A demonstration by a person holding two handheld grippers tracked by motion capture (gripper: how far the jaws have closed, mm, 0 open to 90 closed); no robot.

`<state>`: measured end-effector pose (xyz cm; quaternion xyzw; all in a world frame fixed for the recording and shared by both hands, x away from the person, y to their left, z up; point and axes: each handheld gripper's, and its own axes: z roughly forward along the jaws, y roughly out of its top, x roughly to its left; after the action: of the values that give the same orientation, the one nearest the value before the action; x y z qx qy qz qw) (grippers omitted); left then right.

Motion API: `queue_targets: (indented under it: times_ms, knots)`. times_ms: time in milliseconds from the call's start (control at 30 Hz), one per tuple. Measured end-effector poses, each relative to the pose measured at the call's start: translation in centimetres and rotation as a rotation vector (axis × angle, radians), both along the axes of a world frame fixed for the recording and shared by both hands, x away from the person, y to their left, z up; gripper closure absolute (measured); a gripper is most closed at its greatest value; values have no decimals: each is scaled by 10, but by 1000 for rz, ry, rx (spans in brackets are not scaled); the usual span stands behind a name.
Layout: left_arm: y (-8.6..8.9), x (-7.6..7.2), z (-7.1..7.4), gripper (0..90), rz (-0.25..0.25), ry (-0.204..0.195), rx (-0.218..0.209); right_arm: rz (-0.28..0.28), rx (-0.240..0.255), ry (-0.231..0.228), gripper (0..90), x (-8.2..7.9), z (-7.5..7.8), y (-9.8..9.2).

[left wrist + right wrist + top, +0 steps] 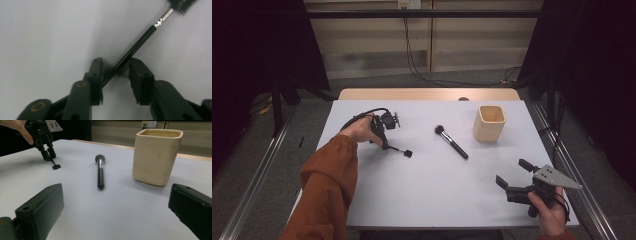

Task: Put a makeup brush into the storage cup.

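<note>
Black brush [452,142], cream cup [489,123], grey table [422,190]

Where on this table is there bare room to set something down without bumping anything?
The widest bare patch of the table is its near middle, between the sleeve and the right gripper. The far strip left of the cream cup is also free. The middle is crowded: the left gripper over the thin brush, then the makeup brush.
</note>
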<state>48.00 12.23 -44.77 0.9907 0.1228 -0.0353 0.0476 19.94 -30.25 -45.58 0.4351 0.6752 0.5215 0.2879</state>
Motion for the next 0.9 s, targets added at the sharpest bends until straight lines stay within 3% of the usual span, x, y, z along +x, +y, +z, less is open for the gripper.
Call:
queue_targets:
  times_ms: [100, 200, 233, 367, 433, 500, 533, 600, 633, 700, 800, 867, 900]
  knots:
    - [1, -1, 0, 786, 1, 17, 5, -1, 4, 6, 0, 0, 0, 0]
    - [1, -4, -2, 847, 14, 4, -5, -2, 7, 6, 0, 0, 0, 0]
    - [2, -2, 0, 856, -7, 26, 9, -2, 8, 6, 0, 0, 0, 0]
    - [1, -3, 0, 859, -2, 25, 13, 0, 6, 11, 0, 0, -1, 0]
    - [1, -4, -1, 860, 7, 3, 10, 3, -3, 10, 0, 0, -1, 0]
    - [1, -4, 0, 862, 7, 17, 11, 2, 1, 14, 0, 0, -1, 0]
    - [2, -6, -1, 863, 11, -10, 2, 2, -1, 13, 0, 0, -1, 0]
    - [5, -6, 1, 863, 21, 3, -15, 3, -2, 13, 0, 0, -1, 0]
    - [7, -7, 0, 863, 36, -18, -34, -2, 5, 14, 0, 0, -1, 1]
    - [11, -6, 2, 863, 41, 5, -52, -2, 6, 14, 0, 1, -1, 1]
    - [17, -7, 2, 863, 72, -4, -88, -1, 2, 17, 0, 2, -1, 1]
    - [22, -7, 3, 863, 94, -9, -119, 2, 1, 16, 0, 2, -1, 1]
    - [24, -9, 3, 863, 141, -6, -163, 2, 1, 16, 0, 2, -1, 2]
